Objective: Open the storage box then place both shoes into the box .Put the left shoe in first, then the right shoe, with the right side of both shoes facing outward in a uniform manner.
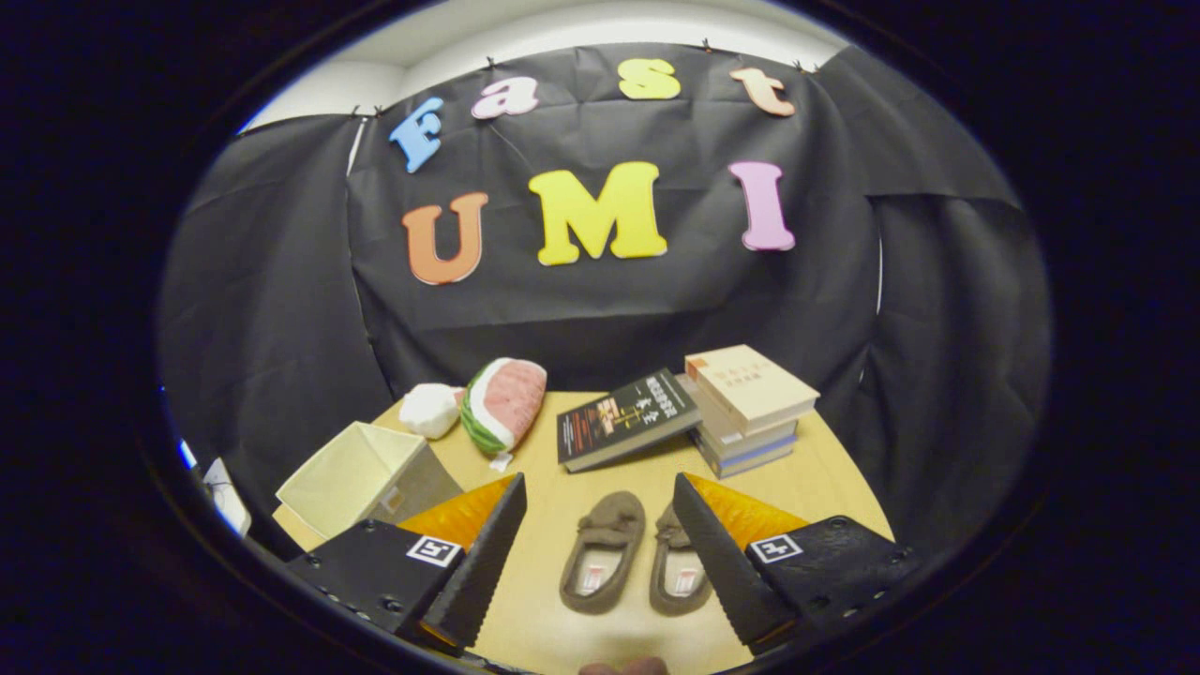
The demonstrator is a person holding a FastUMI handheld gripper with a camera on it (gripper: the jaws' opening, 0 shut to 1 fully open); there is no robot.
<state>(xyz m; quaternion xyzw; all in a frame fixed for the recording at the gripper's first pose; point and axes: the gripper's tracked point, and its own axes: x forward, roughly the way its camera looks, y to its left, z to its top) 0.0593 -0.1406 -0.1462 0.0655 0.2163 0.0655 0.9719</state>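
Observation:
Two brown slippers lie side by side on the wooden table [825, 487], toes pointing away from me. The left shoe [603, 551] is in the gap between my fingers; the right shoe [677, 572] is partly hidden behind my right finger. A cream fabric storage box [361, 473] stands to the left, beyond my left finger, its top open and nothing visible inside. My gripper [597, 553] hovers above the slippers, open wide, holding nothing.
A stack of books [750, 408] rests at the back right with a dark book [623, 417] leaning against it. A watermelon-slice plush [504, 403] and a white plush [429, 410] lie at the back left, behind the box.

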